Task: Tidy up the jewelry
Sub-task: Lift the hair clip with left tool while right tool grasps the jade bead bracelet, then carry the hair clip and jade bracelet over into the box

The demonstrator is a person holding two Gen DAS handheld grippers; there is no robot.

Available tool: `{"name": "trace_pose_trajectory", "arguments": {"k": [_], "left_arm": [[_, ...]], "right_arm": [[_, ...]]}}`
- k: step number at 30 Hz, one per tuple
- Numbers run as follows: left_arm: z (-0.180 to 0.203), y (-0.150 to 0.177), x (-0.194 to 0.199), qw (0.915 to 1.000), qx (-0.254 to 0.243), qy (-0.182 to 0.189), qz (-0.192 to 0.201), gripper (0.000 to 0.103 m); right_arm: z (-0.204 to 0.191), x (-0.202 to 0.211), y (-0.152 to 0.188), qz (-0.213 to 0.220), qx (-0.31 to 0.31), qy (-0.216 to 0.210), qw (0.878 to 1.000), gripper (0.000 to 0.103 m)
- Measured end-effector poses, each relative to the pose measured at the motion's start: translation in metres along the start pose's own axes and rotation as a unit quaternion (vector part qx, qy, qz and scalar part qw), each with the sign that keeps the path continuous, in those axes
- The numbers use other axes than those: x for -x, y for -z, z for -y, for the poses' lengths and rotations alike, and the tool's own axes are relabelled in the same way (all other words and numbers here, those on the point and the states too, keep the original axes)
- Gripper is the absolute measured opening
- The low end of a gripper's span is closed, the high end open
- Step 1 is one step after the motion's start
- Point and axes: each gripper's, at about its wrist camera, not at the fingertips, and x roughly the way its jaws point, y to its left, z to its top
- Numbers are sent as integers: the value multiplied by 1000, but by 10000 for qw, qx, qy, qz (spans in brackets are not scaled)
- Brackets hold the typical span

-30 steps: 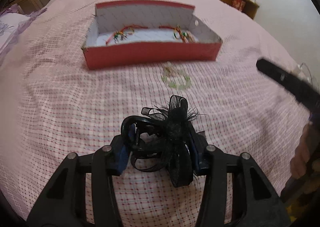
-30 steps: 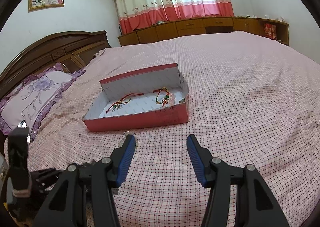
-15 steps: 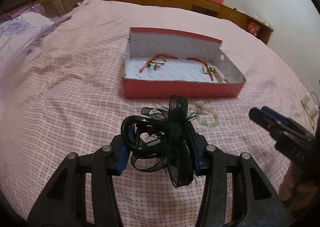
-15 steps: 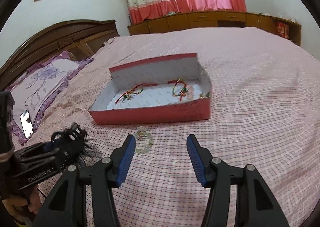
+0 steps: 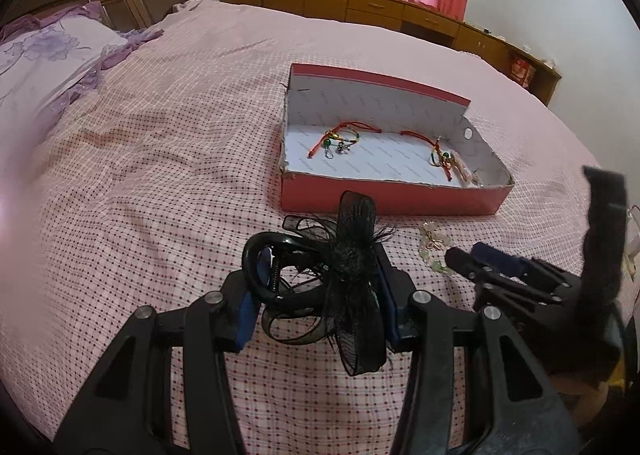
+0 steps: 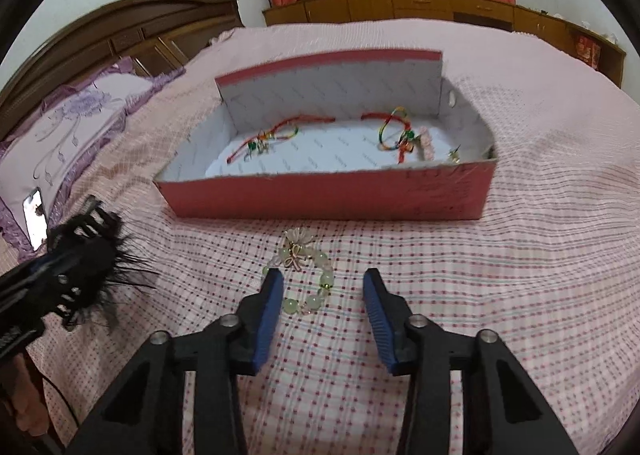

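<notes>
My left tongs (image 5: pixel 320 291) are closed on a black hair clip (image 5: pixel 344 279), a claw clip dressed with a gauzy ribbon bow and feathery strands, held above the bed and pointing toward the box. My right tongs (image 6: pixel 322 307) are spread wide and hold nothing; their blue-padded tips sit low over a pale green bead bracelet (image 6: pixel 306 275) with a small flower charm, the left tip touching or just over its edge, the right tip well clear of it. The bracelet lies on the pink checked bedspread (image 6: pixel 520 255), just in front of the near wall of a red cardboard box (image 6: pixel 320 195) with a white lining. Inside the box I can make out two red cord bracelets, one toward the left (image 6: pixel 272 135) and one with rainbow thread toward the right (image 6: pixel 396 131), with a few small pieces I cannot identify in the right corner. Beyond the box the bed runs on to a purple floral pillow (image 6: pixel 76 131), a dark wooden headboard (image 6: pixel 140 27), and low wooden cabinets under red and cream curtains. By my judgement the sorting is partly done: two cords are already in the box, while the hair clip in my left tongs and the bead bracelet on the bed are not yet in it.
</notes>
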Motion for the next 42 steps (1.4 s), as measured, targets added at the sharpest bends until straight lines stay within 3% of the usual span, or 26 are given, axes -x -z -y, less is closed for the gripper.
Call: {"name": "trace_pose_trajectory", "arguments": {"k": [4,6,8,11,18,32,42], "left_arm": [[-3,-1,-1,10000,60,-9,-1,42],[-4,-2,-1,10000,72,-15,-1,41],[-4,-2,-1,10000,75,-18,1,41],[-3,-3,-1,10000,72,-13,4,42],[4,-6,6,9999,37,6,119,42],[19,-21,20,9982,91,208,553,42],[32,-41,18,9964,47,316,785,42]], "right_arm": [[-2,-13,1,-96,81,81,9999,34],[-4,-16,0,-119,155,105,9998,28],[-6,-20,0,-157,247,133,9995,15],[-7,-21,0,-191,336,167,9991,10],[-4,-5,0,-4,315,1,9995,9],[0,64,-11,840,362,-170,9957,9],[1,86,-29,1287,351,-196,9909,9]]}}
